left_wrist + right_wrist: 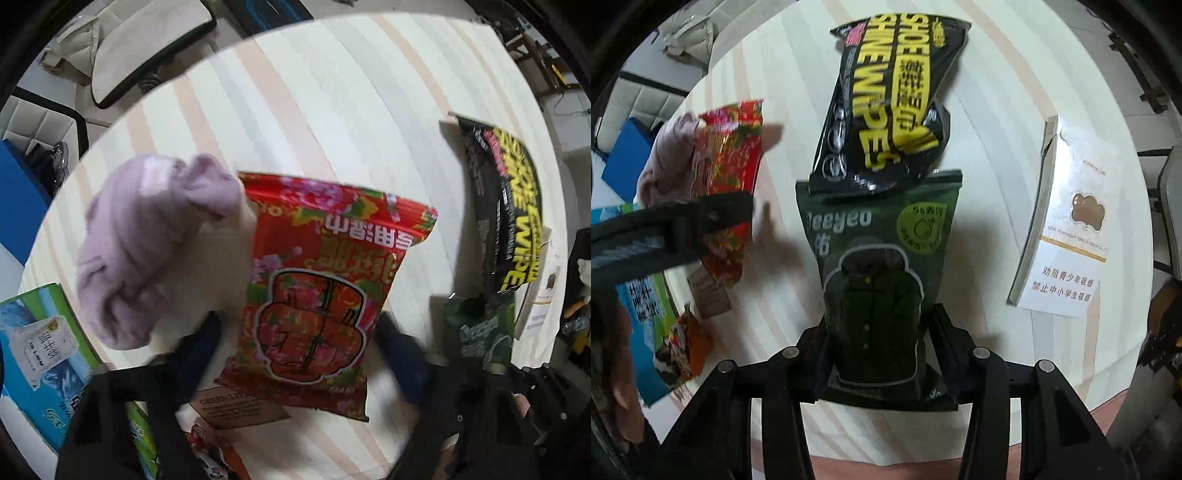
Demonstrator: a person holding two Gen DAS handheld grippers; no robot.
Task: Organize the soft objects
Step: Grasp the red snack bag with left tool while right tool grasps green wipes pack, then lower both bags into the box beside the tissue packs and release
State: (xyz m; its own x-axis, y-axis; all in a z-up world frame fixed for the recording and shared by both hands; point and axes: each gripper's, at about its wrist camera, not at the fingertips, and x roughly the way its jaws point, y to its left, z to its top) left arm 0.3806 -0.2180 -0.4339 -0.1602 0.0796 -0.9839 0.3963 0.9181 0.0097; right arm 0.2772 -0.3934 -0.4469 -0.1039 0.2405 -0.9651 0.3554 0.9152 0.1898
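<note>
In the left wrist view my left gripper (299,328) is shut on a red flowered packet (317,280) and holds it above the striped table (314,92), next to a lilac cloth bundle (147,243). In the right wrist view my right gripper (879,332) is shut on a dark green wipes pack (882,258), which lies below a black and yellow shoe wipes pack (890,107). The red packet (727,173) and lilac cloth (665,158) also show at the left there, with the left gripper's finger across them.
A white booklet (1071,221) lies at the right of the table. A blue and green box (40,354) and a brown card (236,406) lie at the near left. The shoe wipes pack (506,206) is at the right in the left wrist view. Chairs stand beyond the table.
</note>
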